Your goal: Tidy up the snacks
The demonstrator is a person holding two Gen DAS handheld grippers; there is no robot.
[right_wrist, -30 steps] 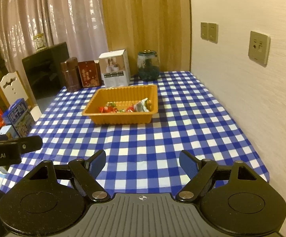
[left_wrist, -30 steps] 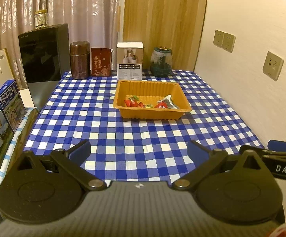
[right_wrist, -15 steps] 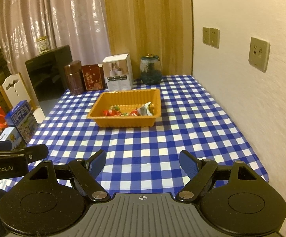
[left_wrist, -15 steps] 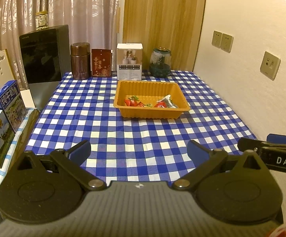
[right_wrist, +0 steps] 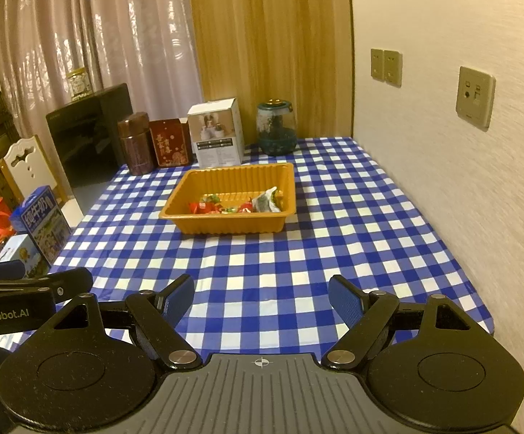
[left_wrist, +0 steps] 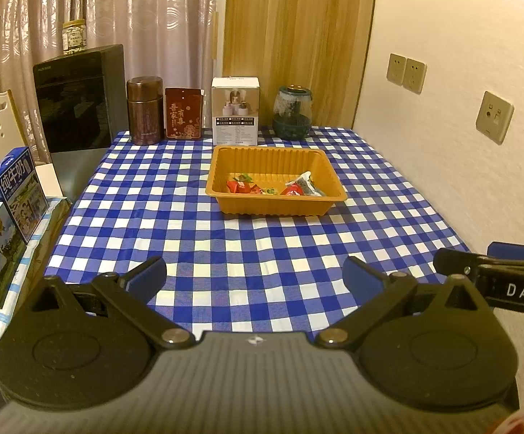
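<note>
Blue-and-white checked cloth (left_wrist: 262,253) covers the table in front of me, running up to a cream wall on the right with pale socket plates (right_wrist: 475,97). Nearest to me, my left gripper (left_wrist: 254,276) hangs over the near edge of the cloth with its blue-padded fingers (left_wrist: 146,276) spread wide and nothing between them. My right gripper (right_wrist: 262,298) sits just beside it over the same edge, its fingers also standing well apart and empty; each one shows at the margin of the other's view.

Further in, near the middle of the table, stands the shallow orange plastic tray (left_wrist: 276,204), well apart from both grippers. Wrapped snacks (left_wrist: 273,188) lie inside it along its near wall: red packets on the left, a grey-and-white packet toward the right.

Behind the tray, along the far edge, I see a row: a brown cylindrical tin (left_wrist: 145,110), a dark red box with gold lettering (left_wrist: 183,114), a white carton with a printed picture (left_wrist: 235,110), and a glass jar with a dark green base (left_wrist: 292,112). Off the table to the left stand blue milk cartons (left_wrist: 16,188) and a black cabinet (left_wrist: 81,97), with pale curtains (left_wrist: 117,18) and a wooden panel (left_wrist: 294,25) at the back.
</note>
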